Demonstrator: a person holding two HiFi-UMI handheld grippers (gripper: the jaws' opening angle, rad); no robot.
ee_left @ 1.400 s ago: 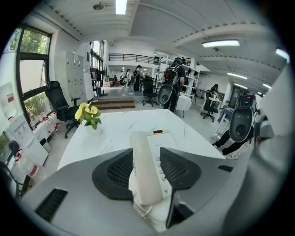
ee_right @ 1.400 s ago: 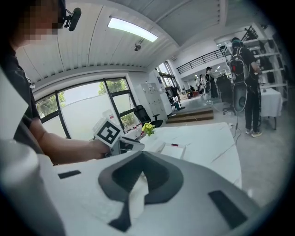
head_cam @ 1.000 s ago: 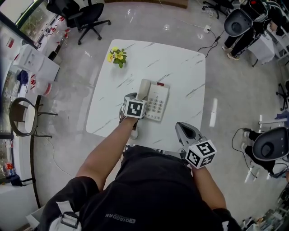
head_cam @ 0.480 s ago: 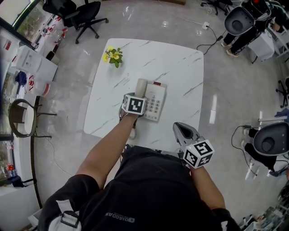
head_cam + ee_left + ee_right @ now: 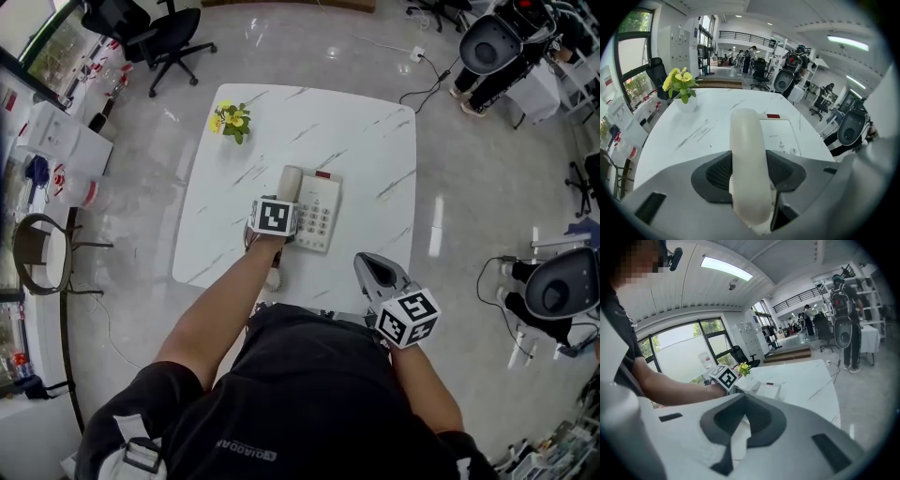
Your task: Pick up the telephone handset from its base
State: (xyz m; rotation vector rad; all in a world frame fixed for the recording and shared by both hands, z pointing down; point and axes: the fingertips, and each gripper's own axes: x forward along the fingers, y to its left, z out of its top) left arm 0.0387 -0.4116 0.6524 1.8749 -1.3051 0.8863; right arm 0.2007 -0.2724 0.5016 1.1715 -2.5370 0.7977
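A cream telephone (image 5: 319,214) lies on the white marble table (image 5: 366,141), its handset (image 5: 292,183) resting on the left side of the base. My left gripper (image 5: 281,208) points down over the handset's near end. In the left gripper view the handset (image 5: 749,159) runs between the two dark pads (image 5: 717,174), and the jaws are closing around it; I cannot see them pressing on it. My right gripper (image 5: 364,264) hangs at the table's near edge with its jaws together and nothing in them. From the right gripper view the phone (image 5: 766,390) lies ahead on the table.
A small pot of yellow flowers (image 5: 231,120) stands at the table's far left corner. An office chair (image 5: 155,28) is beyond it on the floor. More chairs and cables (image 5: 506,47) are at the far right.
The head view has drifted a little. Both grippers and the phone stay where they were.
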